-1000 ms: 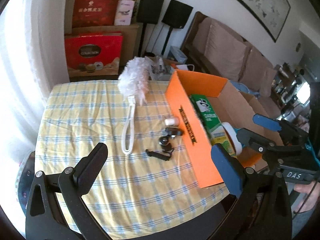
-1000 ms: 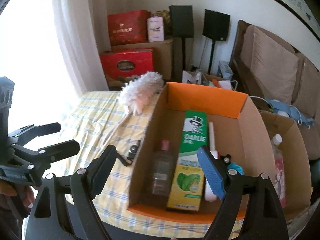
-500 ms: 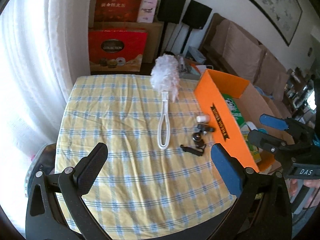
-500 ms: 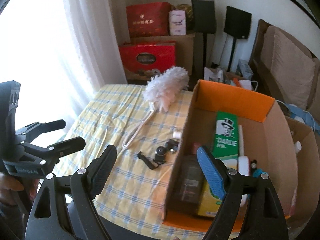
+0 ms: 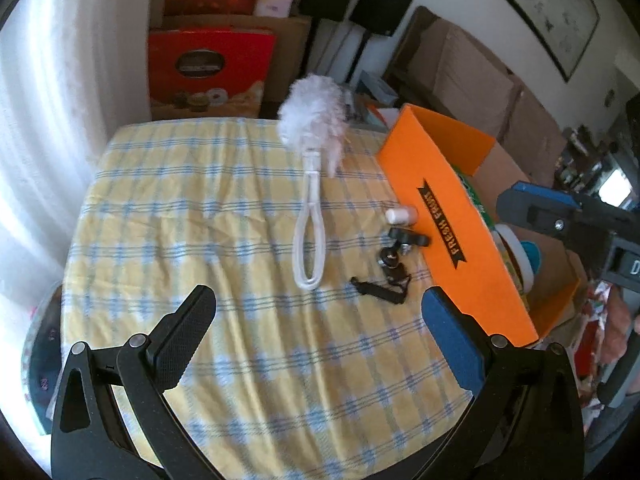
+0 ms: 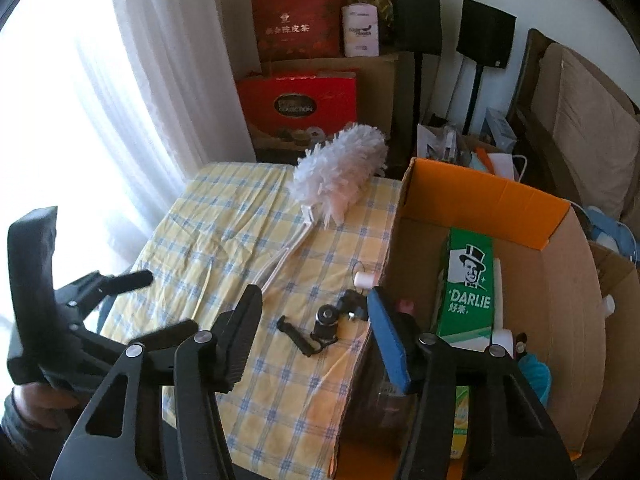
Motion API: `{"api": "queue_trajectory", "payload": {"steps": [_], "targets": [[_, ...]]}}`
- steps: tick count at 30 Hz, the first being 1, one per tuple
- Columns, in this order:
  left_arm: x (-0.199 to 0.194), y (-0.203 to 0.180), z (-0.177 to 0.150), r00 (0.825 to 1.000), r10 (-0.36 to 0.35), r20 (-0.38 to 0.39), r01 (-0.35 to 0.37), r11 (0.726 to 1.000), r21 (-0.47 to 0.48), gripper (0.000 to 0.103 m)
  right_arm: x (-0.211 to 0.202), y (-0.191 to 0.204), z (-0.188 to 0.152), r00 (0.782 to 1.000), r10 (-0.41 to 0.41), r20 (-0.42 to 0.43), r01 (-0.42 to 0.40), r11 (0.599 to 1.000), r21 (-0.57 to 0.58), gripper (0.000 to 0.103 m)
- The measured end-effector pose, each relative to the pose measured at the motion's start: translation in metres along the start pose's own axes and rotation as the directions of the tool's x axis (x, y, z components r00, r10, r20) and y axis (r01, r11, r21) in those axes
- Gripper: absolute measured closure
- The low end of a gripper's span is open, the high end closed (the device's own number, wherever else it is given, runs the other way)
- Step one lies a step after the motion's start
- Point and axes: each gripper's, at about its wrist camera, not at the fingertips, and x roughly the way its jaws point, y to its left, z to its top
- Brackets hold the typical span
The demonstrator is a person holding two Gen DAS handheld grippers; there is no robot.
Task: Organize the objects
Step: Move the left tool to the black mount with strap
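Note:
A white fluffy duster (image 5: 310, 136) (image 6: 340, 172) lies on the yellow checked tablecloth (image 5: 200, 220), its looped handle toward me. Near the orange cardboard box (image 5: 448, 216) (image 6: 480, 192) lie a small black mount with a strap (image 5: 396, 264) (image 6: 326, 322) and a small white cylinder (image 5: 400, 215) (image 6: 364, 279). Inside the box a green Darlie toothpaste carton (image 6: 468, 284) is visible. My left gripper (image 5: 316, 320) hangs open above the cloth, short of the duster handle. My right gripper (image 6: 314, 320) is closing, nothing pressed between its pads; the black mount shows between them, farther off.
Red gift boxes (image 6: 300, 92) and brown cartons stand behind the table, with two black speakers (image 6: 486, 42) on stands. A sofa (image 6: 580, 112) runs along the right. A white curtain (image 6: 140, 80) hangs left. A second open carton (image 6: 616, 280) sits right of the orange box.
Both grippers shifted left, away from the box and over the cloth. The right gripper's jaws have narrowed. The left gripper has come lower and closer to the duster handle.

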Motion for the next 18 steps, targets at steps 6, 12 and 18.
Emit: {"api": "queue_trajectory", "payload": {"steps": [6,12,18], "targets": [[0.031,-0.022,0.011,0.998,-0.050,-0.023,0.051,0.998,0.039,0.001,-0.005,-0.018,0.003,1.000,0.005,0.019,-0.006,0.999,0.048,0.046],[0.064,-0.040,0.020,0.981,-0.184,-0.059,0.188,0.980,0.070,0.013,-0.010,-0.043,0.001,1.000,0.006,0.029,-0.008,0.996,0.091,0.046],[0.089,-0.045,0.027,0.958,-0.274,-0.085,0.282,0.953,0.109,0.020,-0.015,-0.064,-0.005,0.999,-0.001,0.034,-0.003,0.993,0.118,0.046]]}}
